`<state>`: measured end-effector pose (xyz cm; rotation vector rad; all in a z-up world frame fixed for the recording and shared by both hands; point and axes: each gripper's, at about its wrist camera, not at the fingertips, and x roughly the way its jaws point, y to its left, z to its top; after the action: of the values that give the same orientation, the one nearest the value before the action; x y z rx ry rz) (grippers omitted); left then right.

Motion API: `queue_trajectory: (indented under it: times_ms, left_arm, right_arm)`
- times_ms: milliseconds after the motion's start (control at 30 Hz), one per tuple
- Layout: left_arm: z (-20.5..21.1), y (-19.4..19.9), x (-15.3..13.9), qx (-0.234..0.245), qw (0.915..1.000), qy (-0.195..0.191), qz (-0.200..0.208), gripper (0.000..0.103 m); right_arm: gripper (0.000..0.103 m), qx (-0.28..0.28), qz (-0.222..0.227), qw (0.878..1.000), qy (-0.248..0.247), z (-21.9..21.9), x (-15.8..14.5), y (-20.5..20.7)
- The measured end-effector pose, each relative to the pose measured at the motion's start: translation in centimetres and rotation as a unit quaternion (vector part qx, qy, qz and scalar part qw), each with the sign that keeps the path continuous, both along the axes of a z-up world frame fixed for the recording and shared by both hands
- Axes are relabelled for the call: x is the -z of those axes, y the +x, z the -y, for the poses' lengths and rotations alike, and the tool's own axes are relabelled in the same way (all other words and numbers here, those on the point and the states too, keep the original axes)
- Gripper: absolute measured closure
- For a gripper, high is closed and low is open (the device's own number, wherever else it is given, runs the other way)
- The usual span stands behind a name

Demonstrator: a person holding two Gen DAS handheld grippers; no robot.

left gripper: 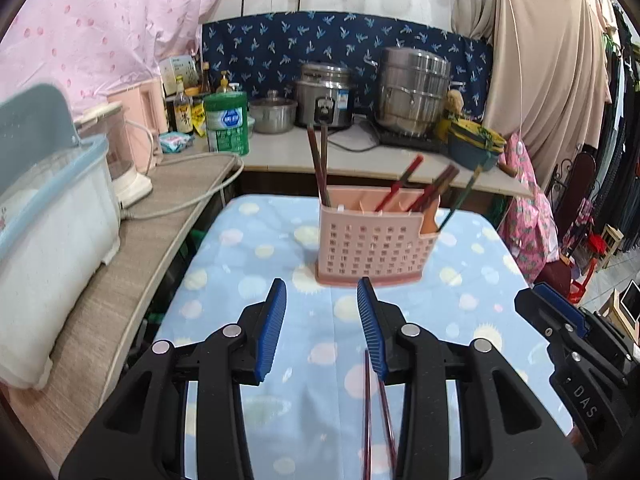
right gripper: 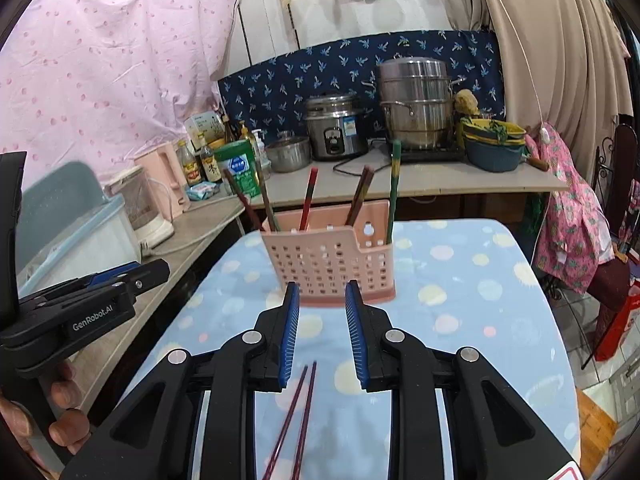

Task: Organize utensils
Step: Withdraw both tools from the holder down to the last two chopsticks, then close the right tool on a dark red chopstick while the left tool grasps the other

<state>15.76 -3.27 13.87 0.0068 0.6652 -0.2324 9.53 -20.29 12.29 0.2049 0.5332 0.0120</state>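
With both grippers' jaws partly open and empty, I judge the thin, stiff dark-red chopsticks [right gripper: 298, 412], bottom centre, light and slippery, best pinched mid-shaft.

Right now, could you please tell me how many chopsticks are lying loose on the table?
2: a dark red pair of chopsticks lies side by side on the dotted cloth, in front of the pink holder. More may be hidden beneath the tools.
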Motion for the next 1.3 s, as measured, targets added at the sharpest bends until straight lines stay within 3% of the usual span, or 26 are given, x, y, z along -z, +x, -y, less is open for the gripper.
queue_trajectory:
  times_ms: [700,1300]
  left_arm:
    - [-1.3,-5.2,9.5,0.003,0.9957,0.042,-0.083,0.068]
    - [-1.5,-7.8,14.2,0.010,0.9883,0.065,-0.138,0.065]
  right_arm:
    - [0.079,-0.003,-0.093,0.996,-0.008,-1.8,8.7,-6.5]
    - [0.079,-0.041,-0.166,0.985,0.004,-5.1,14.7,-8.6]
